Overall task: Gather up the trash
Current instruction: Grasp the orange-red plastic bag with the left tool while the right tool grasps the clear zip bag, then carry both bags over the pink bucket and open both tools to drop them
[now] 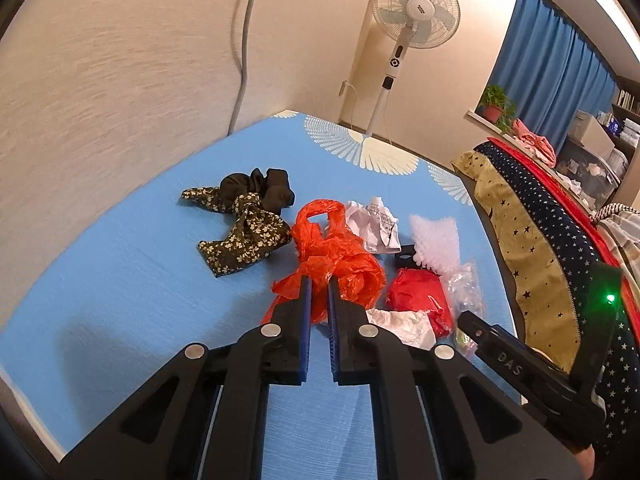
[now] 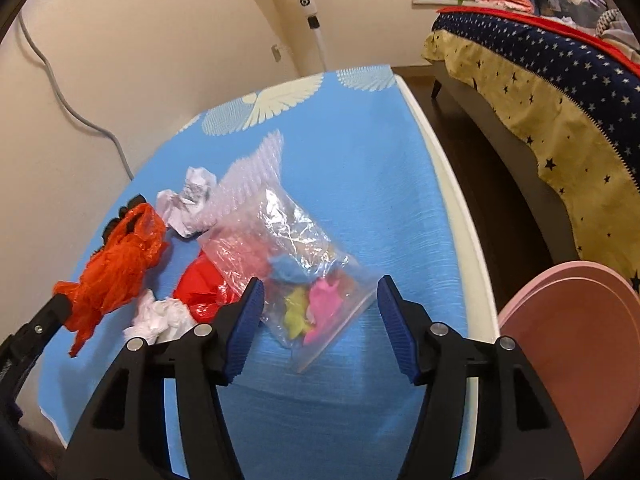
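Left gripper (image 1: 319, 280): fingers nearly pressed together, pinching a fold of the orange bag (image 1: 336, 258) at its near edge. Right gripper (image 2: 320, 284): fingers spread wide, poised around the clear pouch (image 2: 296, 264) without touching it.

Near zone, on the blue-covered desk (image 1: 120, 280): the pouch, holding yellow, pink and blue scraps, lies between the right fingers; a white wad (image 2: 158, 318) and a red wrapper (image 2: 200, 286) sit just left of it, the wrapper partly under the pouch. A pink bin (image 2: 576, 352) stands beside the desk at the right edge, probably the destination.

Middle zone: crumpled paper (image 2: 188, 200) and bubble wrap (image 2: 248, 184) touch the pouch's far end. A floral cloth (image 1: 244, 232) lies just left of the orange bag.

Far zone: fan (image 1: 416, 12) and bed (image 2: 540, 80).

Likely hazards:
- The orange film is thin and the grip narrow, so it may slip out or tear on lifting.
- The bag's loose folds may drag the neighbouring paper or cloth; the cloth does not look like trash.
- The slick pouch may slide from closing fingers, or the wrapper beneath may be caught too.
- The two grippers work close together and could collide.
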